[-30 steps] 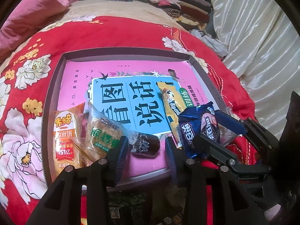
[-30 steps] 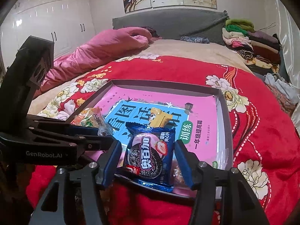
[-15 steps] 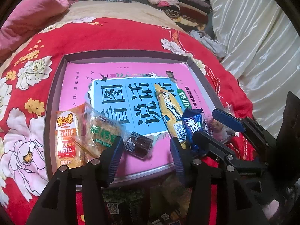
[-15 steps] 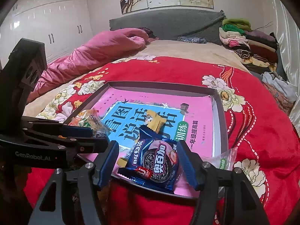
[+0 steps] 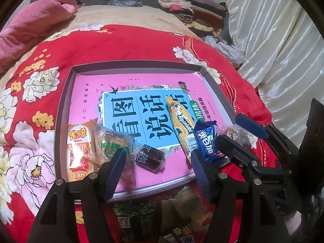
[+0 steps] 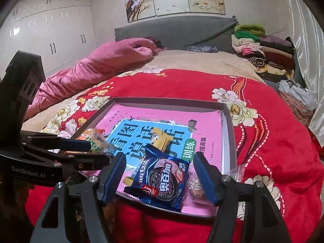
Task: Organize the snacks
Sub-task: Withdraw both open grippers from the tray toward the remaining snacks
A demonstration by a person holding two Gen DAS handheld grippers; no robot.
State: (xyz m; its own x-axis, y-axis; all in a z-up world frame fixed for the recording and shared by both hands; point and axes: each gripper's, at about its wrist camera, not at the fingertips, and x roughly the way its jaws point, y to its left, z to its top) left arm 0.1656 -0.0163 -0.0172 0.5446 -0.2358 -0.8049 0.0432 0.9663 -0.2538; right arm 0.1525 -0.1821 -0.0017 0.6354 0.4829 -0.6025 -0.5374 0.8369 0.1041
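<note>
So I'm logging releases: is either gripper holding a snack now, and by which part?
Neither. The left gripper has just opened around the dark candy; the right gripper has just opened around the blue cookie pack. Both snacks lie free.

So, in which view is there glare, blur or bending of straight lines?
Left wrist view: the grey shallow tray bows from fisheye, and the snack packets below the jaws are dim and blurred. Right wrist view: the glossy white wardrobe doors carry bright glare streaks, and the dark blue cookie packet reads sharp.

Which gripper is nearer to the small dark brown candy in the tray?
Left. The left gripper has the dark brown candy lying between its open fingers. The right gripper stands further right, around the blue cookie packet.
</note>
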